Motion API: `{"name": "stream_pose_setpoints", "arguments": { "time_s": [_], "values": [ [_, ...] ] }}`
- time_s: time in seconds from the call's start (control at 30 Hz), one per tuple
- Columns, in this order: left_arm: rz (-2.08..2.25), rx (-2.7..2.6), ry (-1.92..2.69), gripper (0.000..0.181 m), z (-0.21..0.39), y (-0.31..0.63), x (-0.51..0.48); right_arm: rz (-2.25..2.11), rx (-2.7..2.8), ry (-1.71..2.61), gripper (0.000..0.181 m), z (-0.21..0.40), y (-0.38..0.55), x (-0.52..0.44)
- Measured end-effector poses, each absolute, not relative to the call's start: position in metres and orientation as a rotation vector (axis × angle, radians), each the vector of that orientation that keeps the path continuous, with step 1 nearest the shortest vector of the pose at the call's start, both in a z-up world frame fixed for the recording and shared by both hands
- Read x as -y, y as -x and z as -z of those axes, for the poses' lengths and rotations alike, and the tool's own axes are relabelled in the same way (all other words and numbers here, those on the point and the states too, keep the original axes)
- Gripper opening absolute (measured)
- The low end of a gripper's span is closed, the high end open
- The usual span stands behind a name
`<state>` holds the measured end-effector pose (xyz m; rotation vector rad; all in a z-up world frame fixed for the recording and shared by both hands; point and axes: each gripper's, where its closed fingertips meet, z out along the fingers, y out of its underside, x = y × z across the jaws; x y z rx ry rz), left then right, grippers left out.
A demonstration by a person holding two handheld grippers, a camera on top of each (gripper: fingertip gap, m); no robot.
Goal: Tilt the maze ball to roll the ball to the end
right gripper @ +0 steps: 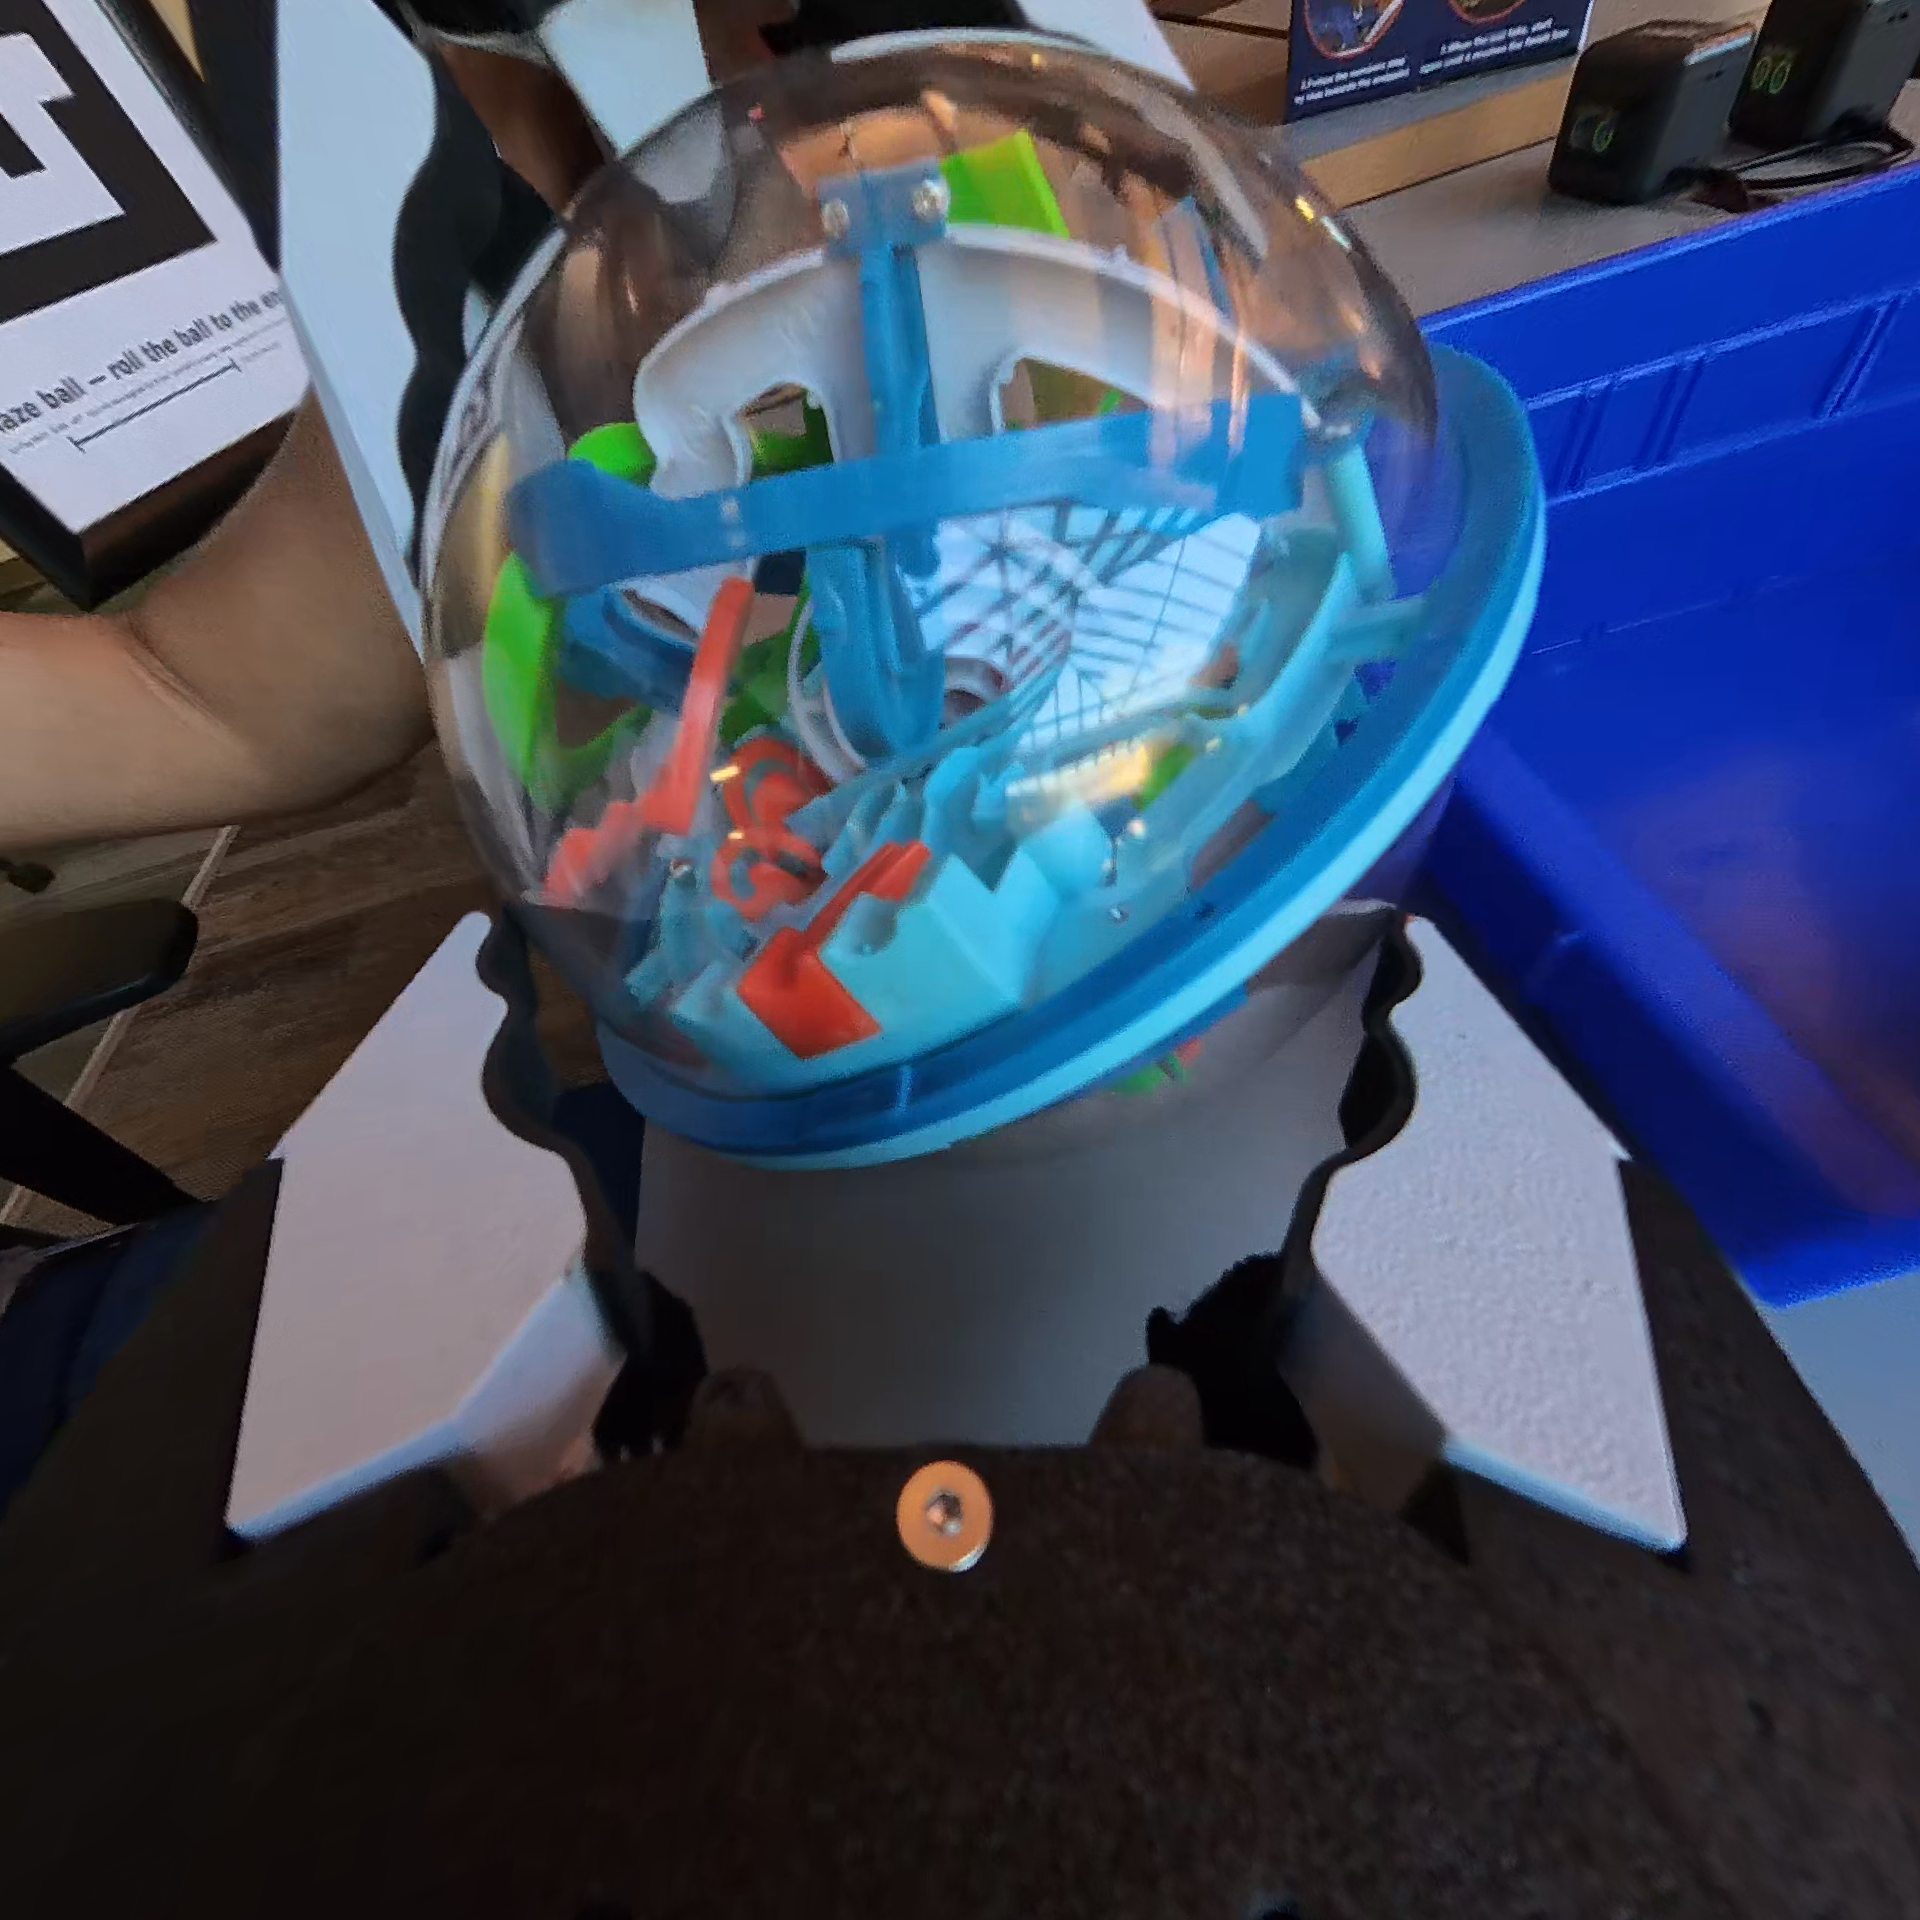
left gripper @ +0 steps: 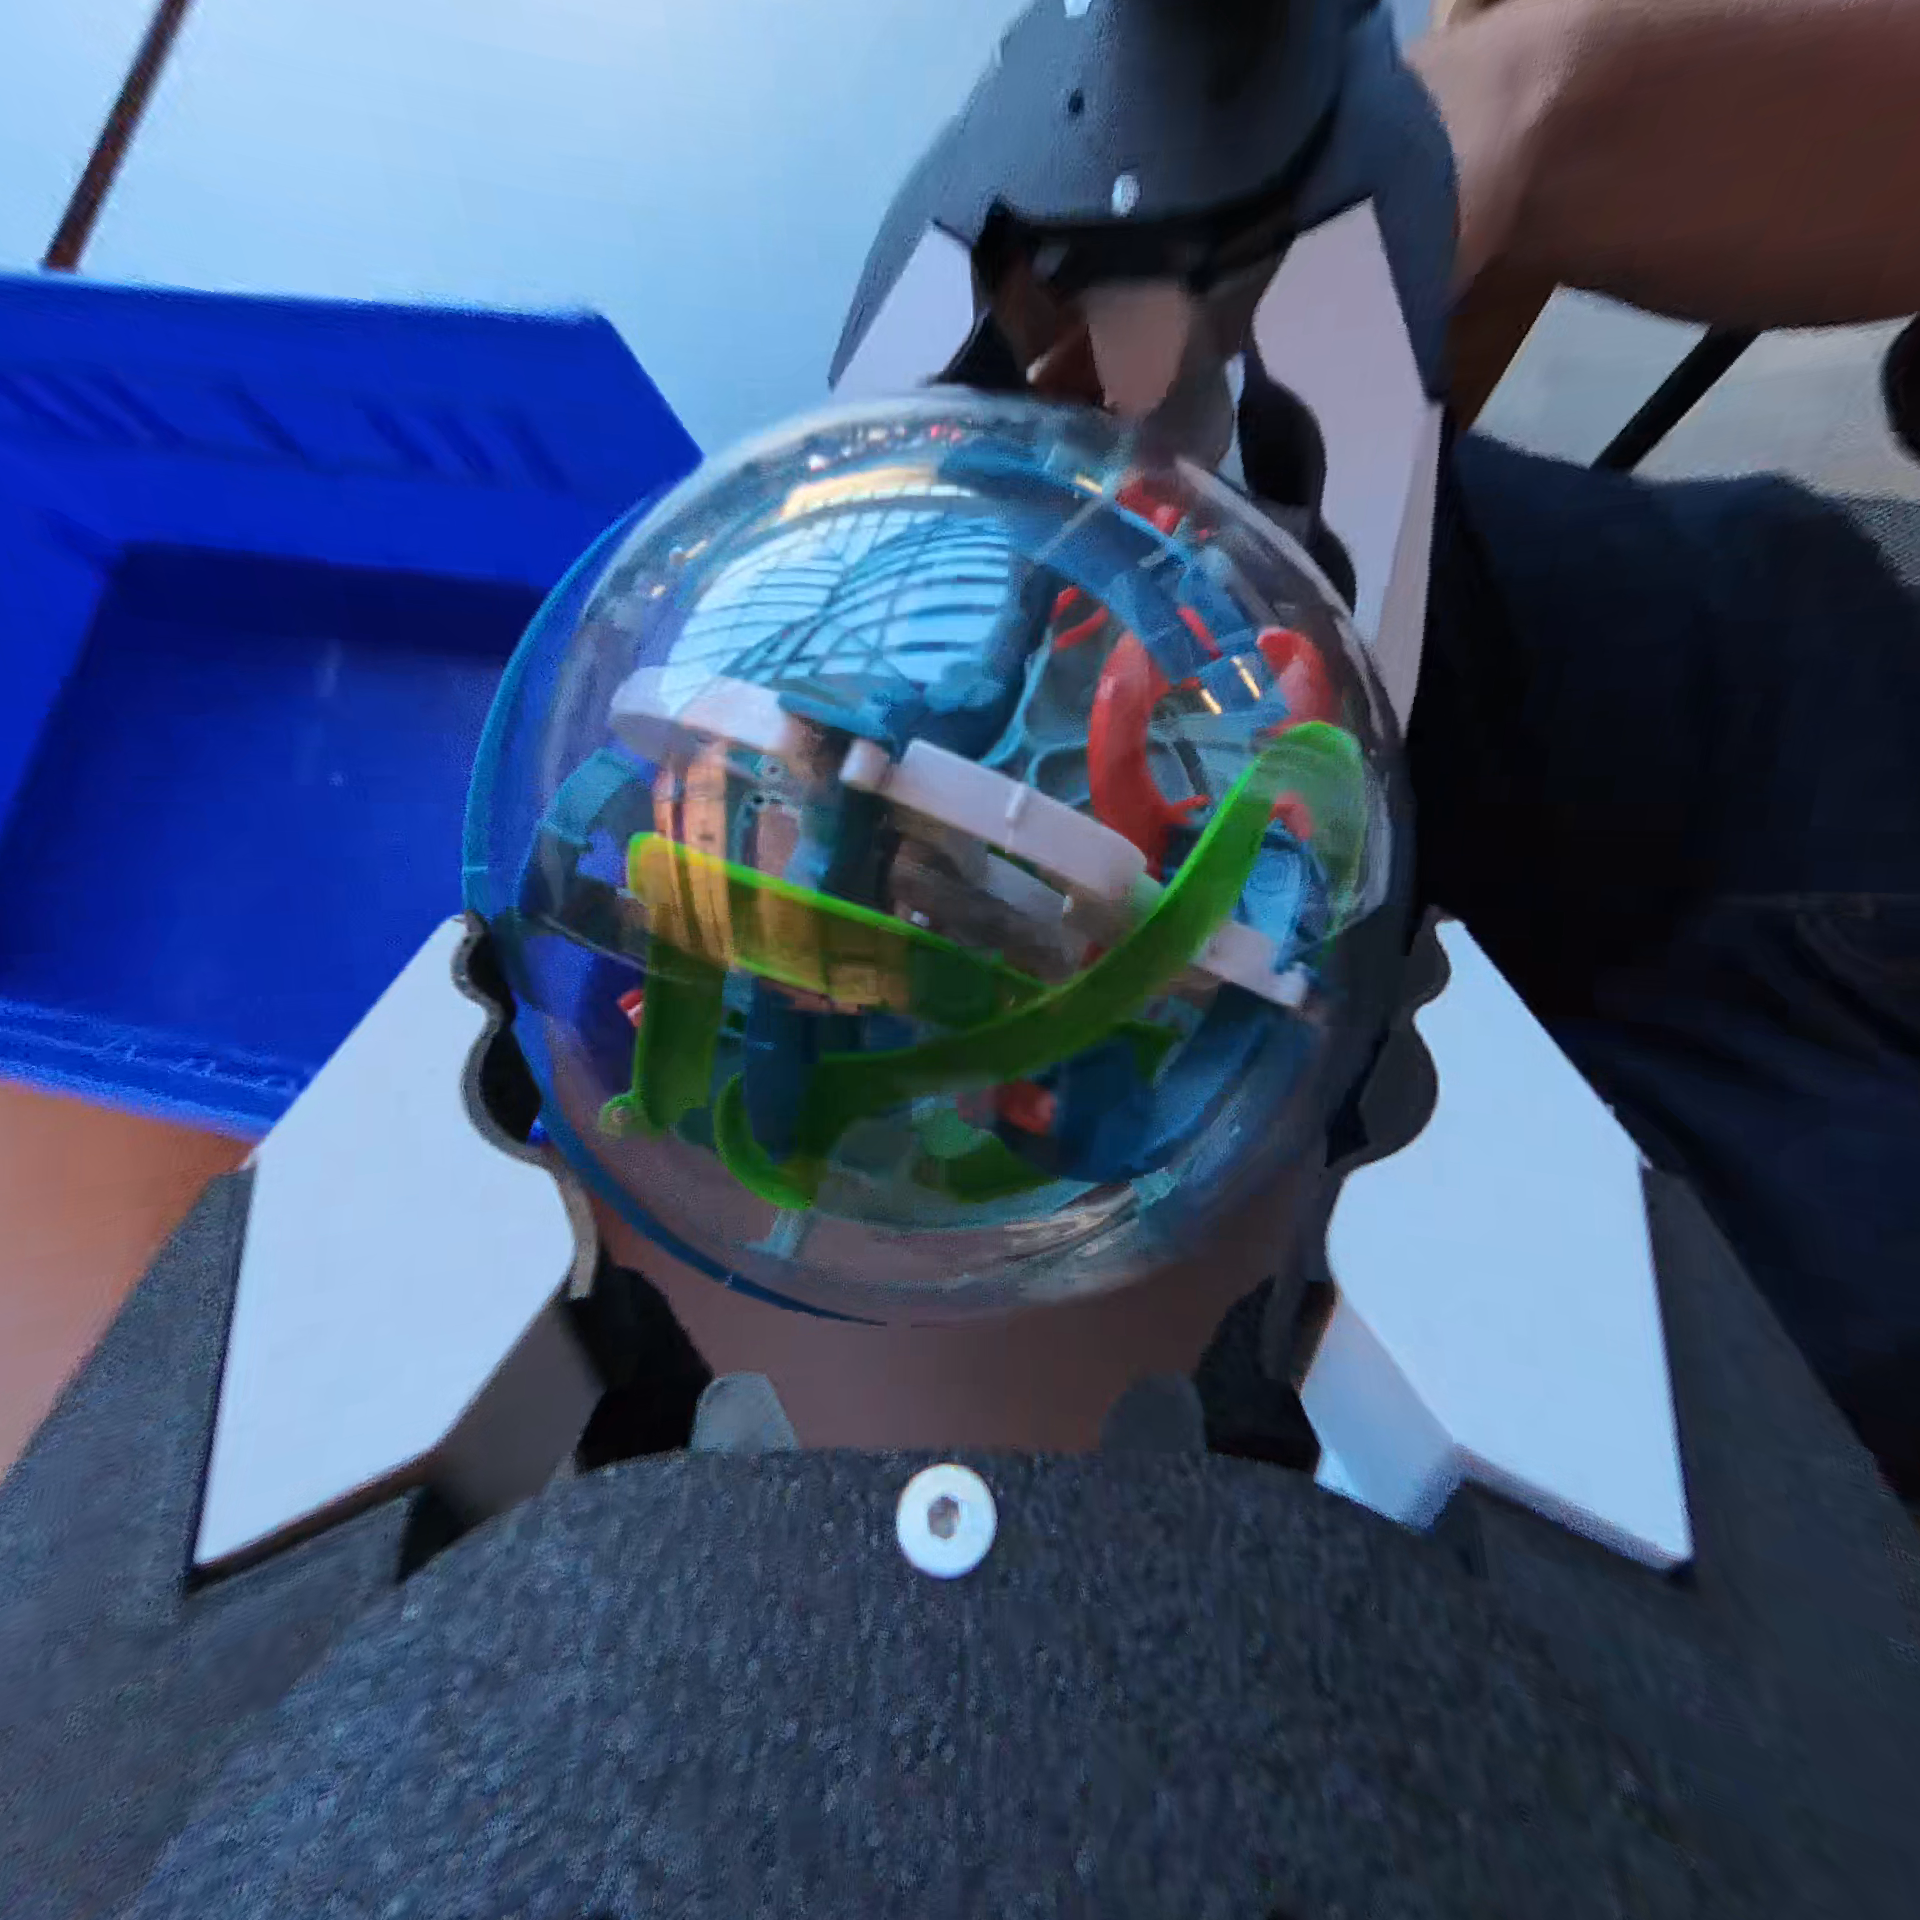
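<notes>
Item: maze ball [left gripper: 935,852], a clear plastic sphere with a blue band round its middle. Green, blue, red and white tracks are seen inside it. The small rolling ball inside cannot be made out.

Position: the maze ball is held up off the worktop [right gripper: 1621,1382], gripped from two opposite sides at once. In the left wrist view it is clasped between the fingers of the left tongs [left gripper: 940,1049], whose wavy black pads [left gripper: 488,1039] are pressed against its lower half on both sides. The right tongs [left gripper: 1143,343] are seen beyond it, closed on its far side, with a hand [left gripper: 1683,156] behind them.

In the right wrist view the maze ball [right gripper: 935,623] is gripped by the right tongs [right gripper: 951,1039], with their pads [right gripper: 1371,1049] set just below the blue band [right gripper: 1455,831], which is tilted, higher on the right. A person's forearm [right gripper: 208,686] is seen to the left of the right tongs, beyond the sphere.

Surroundings: a blue bin [left gripper: 260,727] is placed to the left of the left tongs, close behind the sphere; in the right wrist view the same blue bin [right gripper: 1714,727] is found to the right of the right tongs. A framed card [right gripper: 114,260] with a black and white pattern is stood ahead and to the left of the right tongs. Two small dark boxes [right gripper: 1652,104] are set well ahead, upper right.
</notes>
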<state>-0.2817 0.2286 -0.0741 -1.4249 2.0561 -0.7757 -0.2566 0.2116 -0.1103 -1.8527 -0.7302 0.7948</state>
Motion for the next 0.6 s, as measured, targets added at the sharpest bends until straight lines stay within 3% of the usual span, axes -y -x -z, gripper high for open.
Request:
{"name": "stream_pose_setpoints", "arguments": {
  "time_s": [0.27,0.6],
  "values": [
    [1.067,-1.872,1.533,0.159,0.079,0.307,-0.257,-0.801,0.754,1.777,0.146,0.112,0.235,-0.218],
    [1.267,-1.648,1.583,0.158,0.096,0.340,-0.270,-0.720,0.833,1.832,0.143,0.132,0.285,-0.236]
  ]
}}
